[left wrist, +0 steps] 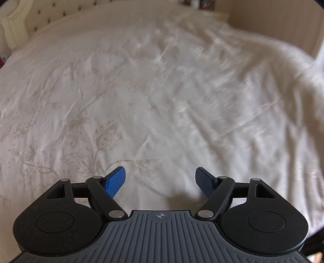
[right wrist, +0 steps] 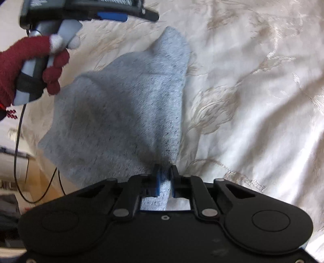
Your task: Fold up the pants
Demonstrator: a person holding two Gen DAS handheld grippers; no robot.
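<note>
Grey fleece filled the near part of the right wrist view: the pants (right wrist: 121,113) were pinched at one edge in the right gripper (right wrist: 164,178), whose jaws were clamped together on a narrow bunch of the cloth, with a strip of it showing through between the black finger arms. One blue pad (right wrist: 157,183) pressed against the left side of that bunch. From the grip the garment spread away and to the left as a loose, rumpled sheet over the bed (right wrist: 253,105), narrowing to a tapered end farther off. Whether all of it touched the cover could not be told. The cover was pale cream satin with a woven floral pattern, creased throughout.

Farther off, at the upper left of the same view, a hand (right wrist: 30,66) in a dark red knitted glove with white fingertips held the handle of the left gripper (right wrist: 113,16), seen side-on above the far end of the pants and not touching them. A black cable (right wrist: 18,141) hung down below that hand.

In the left wrist view, the left gripper (left wrist: 161,182) had its jaws wide apart with nothing between them, only bare cover beneath. Beyond them the cover ran on, blurred on the right, up to a tufted cream headboard (left wrist: 36,18) at the far edge.
</note>
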